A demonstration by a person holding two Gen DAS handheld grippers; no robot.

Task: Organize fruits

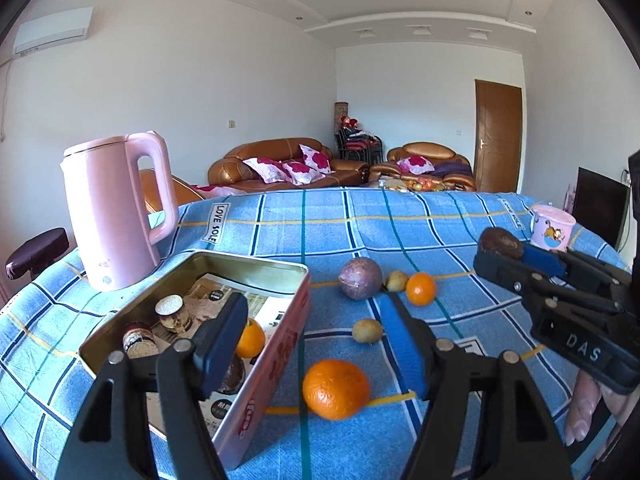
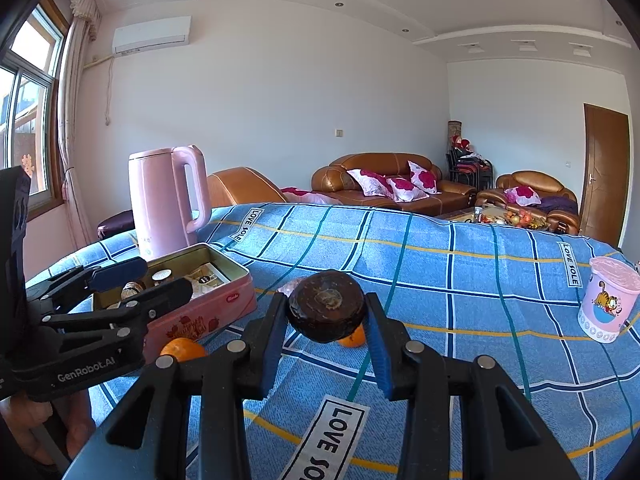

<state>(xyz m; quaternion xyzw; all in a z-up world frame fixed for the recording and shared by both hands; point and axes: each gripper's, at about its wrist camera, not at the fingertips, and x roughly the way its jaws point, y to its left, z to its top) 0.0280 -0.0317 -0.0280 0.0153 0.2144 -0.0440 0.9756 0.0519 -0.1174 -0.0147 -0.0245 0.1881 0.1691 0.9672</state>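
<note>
My right gripper (image 2: 326, 316) is shut on a dark brown round fruit (image 2: 326, 306), held above the blue checked cloth; it shows in the left wrist view too (image 1: 500, 242). My left gripper (image 1: 316, 320) is open and empty, one finger over the pink tin (image 1: 276, 364), the other over the cloth. The tin holds an orange (image 1: 251, 338) and small jars. On the cloth lie a large orange (image 1: 335, 389), a small orange (image 1: 420, 289), a purple passion fruit (image 1: 360, 278) and two small brownish fruits (image 1: 367, 331).
A pink kettle (image 1: 116, 216) stands behind the tin at the left. A pink lidded cup (image 2: 608, 300) stands at the right of the table. Sofas and a door are far behind.
</note>
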